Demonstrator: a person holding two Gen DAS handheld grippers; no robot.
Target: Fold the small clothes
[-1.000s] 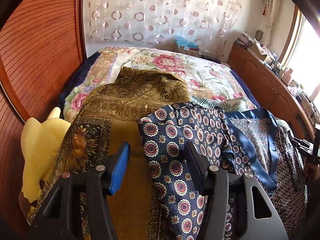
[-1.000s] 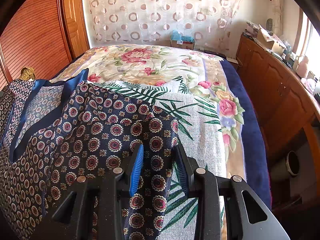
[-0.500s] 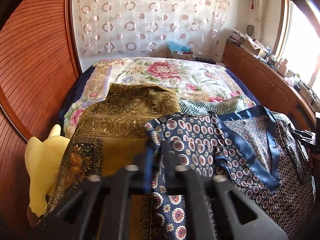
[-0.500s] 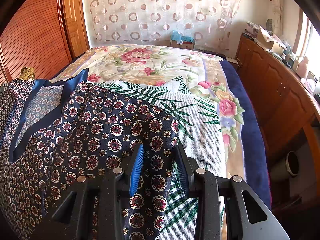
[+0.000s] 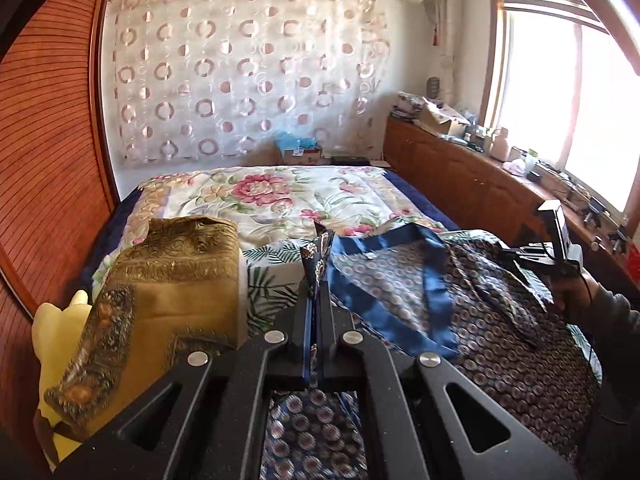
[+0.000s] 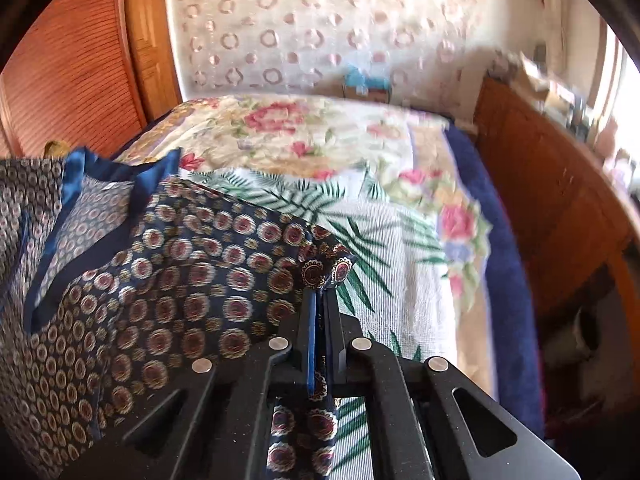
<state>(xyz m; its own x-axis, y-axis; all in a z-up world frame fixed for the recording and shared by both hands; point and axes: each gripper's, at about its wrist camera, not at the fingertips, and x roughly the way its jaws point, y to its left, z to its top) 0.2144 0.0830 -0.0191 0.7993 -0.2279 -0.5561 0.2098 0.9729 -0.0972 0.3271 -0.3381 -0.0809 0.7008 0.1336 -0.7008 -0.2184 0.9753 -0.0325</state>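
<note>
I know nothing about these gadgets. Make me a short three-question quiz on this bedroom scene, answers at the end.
1. True or false: the left gripper is shut on the navy patterned garment.
2. What does the right gripper pinch? A) the gold scarf B) the navy patterned garment C) nothing
3. Fill in: on the bed, the folded gold scarf lies to the ____ of the navy garment in the left wrist view.

Key: 1 true. 2 B: a corner of the cloth pokes out past its closed fingertips. 3 left.

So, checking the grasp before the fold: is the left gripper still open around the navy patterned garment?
No, the left gripper is shut on the navy patterned garment.
</note>
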